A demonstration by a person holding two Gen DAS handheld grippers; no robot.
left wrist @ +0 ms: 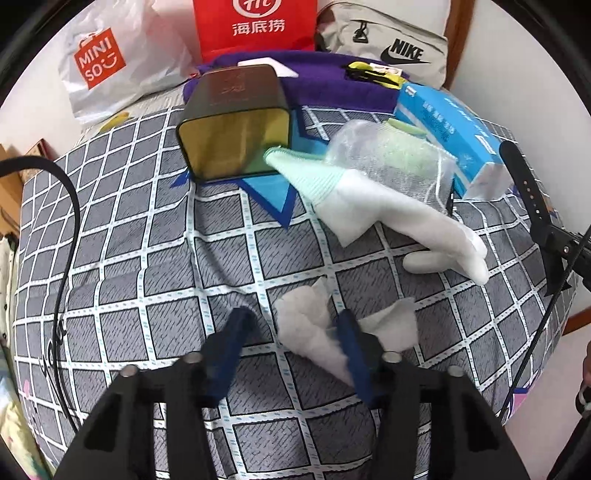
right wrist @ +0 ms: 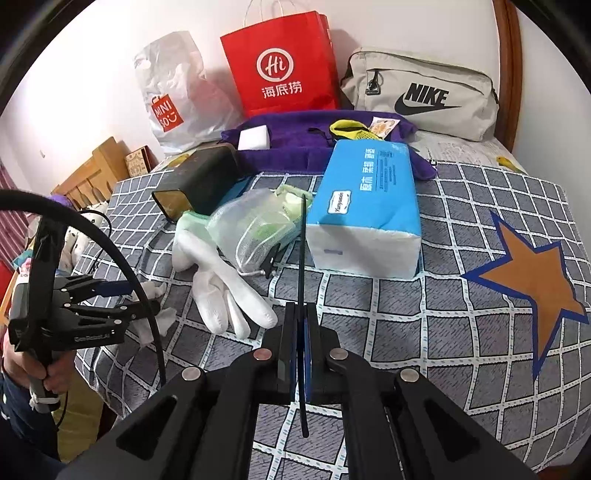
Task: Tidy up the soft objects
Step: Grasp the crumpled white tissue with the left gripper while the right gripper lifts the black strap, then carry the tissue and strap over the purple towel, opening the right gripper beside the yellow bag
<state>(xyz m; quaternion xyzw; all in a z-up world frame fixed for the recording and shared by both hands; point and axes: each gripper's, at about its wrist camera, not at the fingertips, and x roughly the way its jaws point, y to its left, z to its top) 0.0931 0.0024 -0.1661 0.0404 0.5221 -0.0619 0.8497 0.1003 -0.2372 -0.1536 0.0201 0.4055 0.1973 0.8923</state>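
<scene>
While bags line the wall, checked bedspread point(right wrist: 461, 295) under parted left hand-held gripper point(left wrist: 291, 321), right hand-held gripper point(right wrist: 303, 317) clamping black strap point(right wrist: 302, 258).

Red bag point(left wrist: 255, 26) top cut off; tissue point(left wrist: 314, 332) partly behind gripper point(left wrist: 295, 332).

Checked bed point(right wrist: 461, 295) bears tissue pack point(right wrist: 365, 206), white glove point(right wrist: 218, 280), dark box point(right wrist: 199, 181), purple towel point(right wrist: 295, 144).

Grey-and-white checked bedspread point(right wrist: 461, 306), white glove point(right wrist: 218, 280), blue tissue pack point(right wrist: 369, 184), red bag point(right wrist: 280, 66).
</scene>
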